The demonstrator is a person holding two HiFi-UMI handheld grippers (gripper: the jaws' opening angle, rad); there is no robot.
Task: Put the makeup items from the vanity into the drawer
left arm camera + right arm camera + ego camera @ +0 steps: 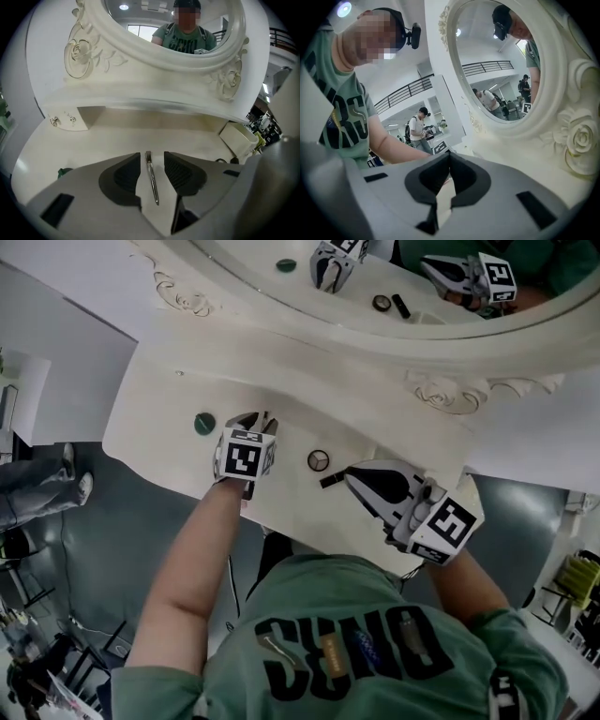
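The thin metal stick (152, 183) lies on the desk (93, 140) right between the left tongs (152, 158), its length running the way they point; they stand spread, one pad on each side, neither seeming to touch it; a plain squeeze across its width looks enough. The right tongs (449, 157) are pressed together on nothing, off to one side; the left is the nearer.

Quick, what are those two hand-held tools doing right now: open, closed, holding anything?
Left tool: open; a thin silver metal stick lies between its jaws, not gripped.
Right tool: closed, holding nothing.
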